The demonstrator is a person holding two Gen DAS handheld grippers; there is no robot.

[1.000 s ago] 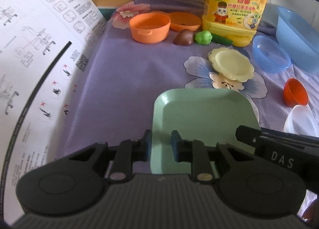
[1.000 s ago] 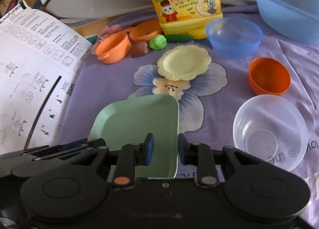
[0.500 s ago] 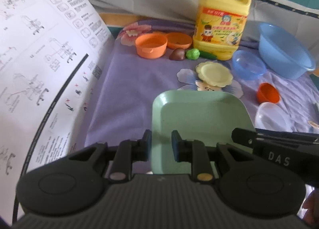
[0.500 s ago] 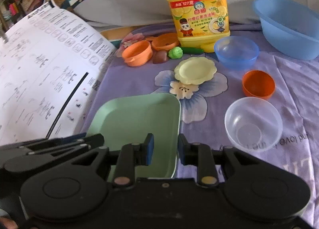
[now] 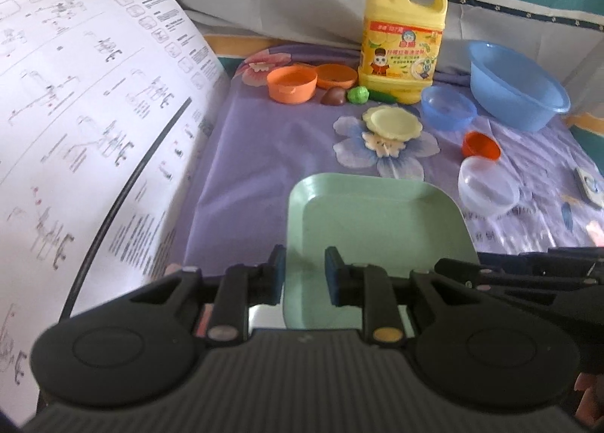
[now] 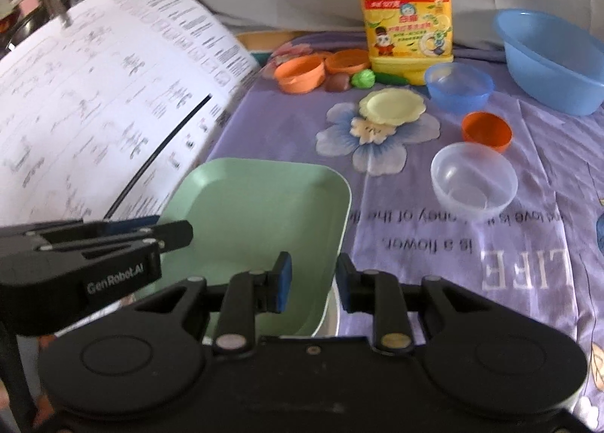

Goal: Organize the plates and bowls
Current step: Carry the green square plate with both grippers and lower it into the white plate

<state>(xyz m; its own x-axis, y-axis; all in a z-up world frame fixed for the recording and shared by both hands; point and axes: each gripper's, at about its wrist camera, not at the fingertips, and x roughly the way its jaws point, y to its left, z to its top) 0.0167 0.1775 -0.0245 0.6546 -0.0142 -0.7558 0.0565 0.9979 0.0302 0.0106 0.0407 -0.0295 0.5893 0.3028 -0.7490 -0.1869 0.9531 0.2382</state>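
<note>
Both grippers are gripping a square pale-green plastic plate (image 5: 373, 221).
Left gripper (image 5: 304, 270) and right gripper (image 6: 312, 274) are clenching its near edge; keeping it level would help.

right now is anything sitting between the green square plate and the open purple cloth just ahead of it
Nothing visible does. The green square plate is gripped on its near rim by the left tongs and the right tongs. The purple cloth ahead is bare up to the yellow scalloped plate; the clear bowl sits off to the right.
</note>
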